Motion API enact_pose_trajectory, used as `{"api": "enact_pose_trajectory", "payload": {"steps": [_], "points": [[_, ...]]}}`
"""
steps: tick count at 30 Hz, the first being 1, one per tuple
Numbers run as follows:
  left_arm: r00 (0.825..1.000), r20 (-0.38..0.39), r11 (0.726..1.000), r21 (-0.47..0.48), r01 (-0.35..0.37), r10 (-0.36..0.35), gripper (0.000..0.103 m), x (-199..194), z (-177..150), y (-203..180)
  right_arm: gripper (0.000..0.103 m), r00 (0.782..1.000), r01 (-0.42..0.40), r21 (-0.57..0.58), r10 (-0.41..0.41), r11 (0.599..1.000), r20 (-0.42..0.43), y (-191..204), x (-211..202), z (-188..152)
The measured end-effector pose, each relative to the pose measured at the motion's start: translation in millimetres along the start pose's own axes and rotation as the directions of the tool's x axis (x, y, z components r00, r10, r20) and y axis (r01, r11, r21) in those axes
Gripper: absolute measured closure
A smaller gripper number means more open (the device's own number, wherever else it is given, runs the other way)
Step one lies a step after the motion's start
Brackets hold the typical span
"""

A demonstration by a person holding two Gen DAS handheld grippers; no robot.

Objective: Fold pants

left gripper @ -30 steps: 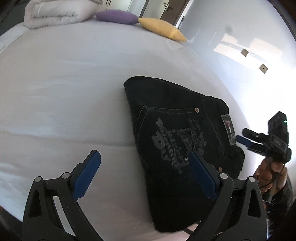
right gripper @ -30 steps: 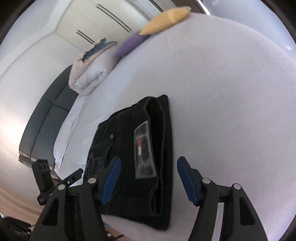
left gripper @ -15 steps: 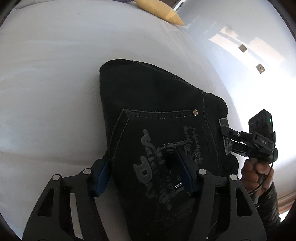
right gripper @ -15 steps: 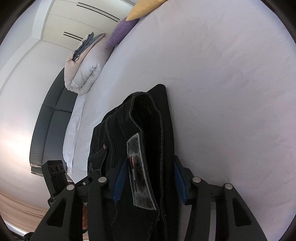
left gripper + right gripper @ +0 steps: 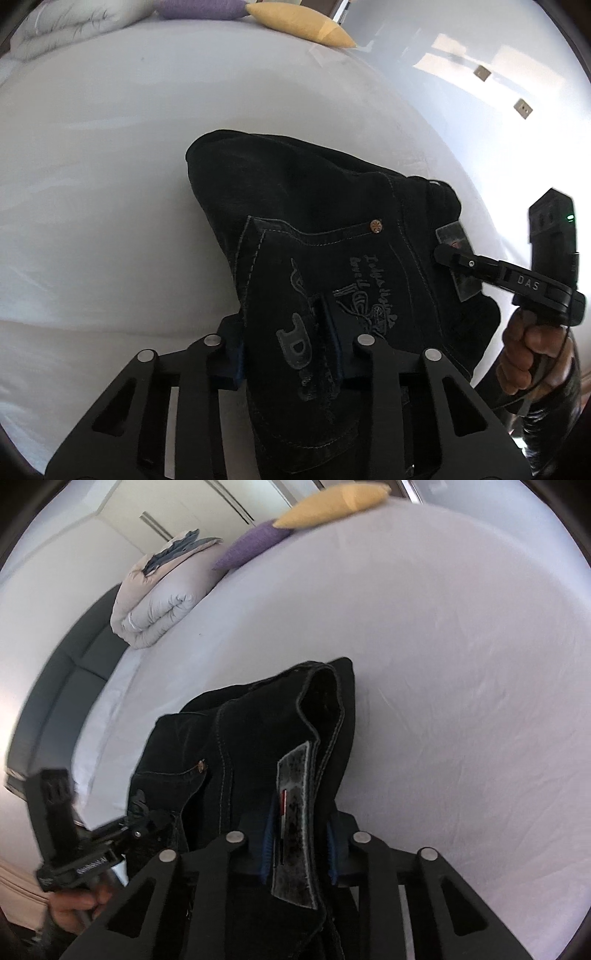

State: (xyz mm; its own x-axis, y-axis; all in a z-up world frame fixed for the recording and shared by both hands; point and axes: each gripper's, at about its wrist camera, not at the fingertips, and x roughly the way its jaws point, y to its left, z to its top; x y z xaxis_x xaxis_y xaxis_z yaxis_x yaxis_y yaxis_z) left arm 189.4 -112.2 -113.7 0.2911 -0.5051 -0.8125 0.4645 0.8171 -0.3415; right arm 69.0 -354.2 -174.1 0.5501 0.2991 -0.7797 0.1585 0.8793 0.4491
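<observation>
Black denim pants [image 5: 332, 229], folded into a thick bundle, lie on a white bed sheet [image 5: 110, 184]. Left gripper [image 5: 284, 350] is closing on the printed back-pocket edge, cloth between its blue pads. Right gripper [image 5: 299, 845] is closing on the waistband at the grey label [image 5: 291, 812].

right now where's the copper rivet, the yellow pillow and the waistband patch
copper rivet [image 5: 376, 225], left wrist view, on its round head at the pocket corner
yellow pillow [image 5: 332, 506], right wrist view, on the middle of its fabric
waistband patch [image 5: 293, 775], right wrist view, on its grey upper half
</observation>
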Motion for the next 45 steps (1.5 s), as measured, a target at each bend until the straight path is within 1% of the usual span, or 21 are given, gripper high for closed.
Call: {"api": "enact_pose_trajectory", "payload": {"steps": [2,4,11,13,19,26,28,32,36,42,45], "points": [[1.0,0.006,1.0,0.016,-0.016,0.016,0.076,-4.0,0.5,-5.7,0.08,0.999,0.026,-0.037,-0.025,0.999,0.027,10.7,-7.0,-1.1],[1.0,0.014,0.999,0.021,-0.026,0.026,0.078,-8.4,1.4,-10.4,0.081,0.998,0.036,-0.057,-0.034,0.998,0.045,18.3,-12.9,-1.1],[0.997,0.055,0.997,0.063,-0.05,0.047,0.079,-26.3,13.0,-29.0,0.082,0.996,0.028,-0.097,-0.02,0.995,0.081,35.6,-28.7,4.3],[0.997,0.065,0.996,0.073,-0.053,0.049,0.079,-34.0,14.2,-26.7,0.082,0.996,0.023,-0.097,-0.014,0.995,0.09,37.1,-31.6,8.8],[0.994,0.093,0.992,0.1,-0.074,0.064,0.079,-40.1,37.3,-29.0,0.082,0.994,0.018,-0.128,-0.003,0.992,0.111,44.6,-35.9,30.2],[0.988,0.123,0.984,0.139,-0.112,0.095,0.079,-38.3,78.0,-22.6,0.082,0.99,0.021,-0.15,0.001,0.988,0.142,45.8,-27.5,67.8],[0.987,0.128,0.982,0.147,-0.119,0.1,0.079,-34.1,90.6,-21.4,0.082,0.989,0.02,-0.149,0.002,0.989,0.148,42.6,-23.4,77.8],[0.987,0.123,0.981,0.152,-0.124,0.106,0.079,-12.5,114.3,-19.8,0.082,0.989,0.011,-0.122,0.008,0.993,0.151,31.1,-9.5,98.2],[0.988,0.106,0.981,0.148,-0.127,0.112,0.079,11.1,129.4,-11.7,0.082,0.99,0.016,-0.11,0.0,0.994,0.141,20.2,9.2,114.1],[0.993,0.052,0.987,0.115,-0.108,0.103,0.079,46.9,128.7,10.7,0.082,0.996,-0.005,-0.046,0.009,0.999,0.086,-11.3,46.4,125.6],[0.994,0.059,0.989,0.115,-0.097,0.091,0.076,51.0,122.7,14.7,0.08,0.997,-0.028,-0.019,0.029,0.999,0.074,-23.8,55.3,125.8]]}}
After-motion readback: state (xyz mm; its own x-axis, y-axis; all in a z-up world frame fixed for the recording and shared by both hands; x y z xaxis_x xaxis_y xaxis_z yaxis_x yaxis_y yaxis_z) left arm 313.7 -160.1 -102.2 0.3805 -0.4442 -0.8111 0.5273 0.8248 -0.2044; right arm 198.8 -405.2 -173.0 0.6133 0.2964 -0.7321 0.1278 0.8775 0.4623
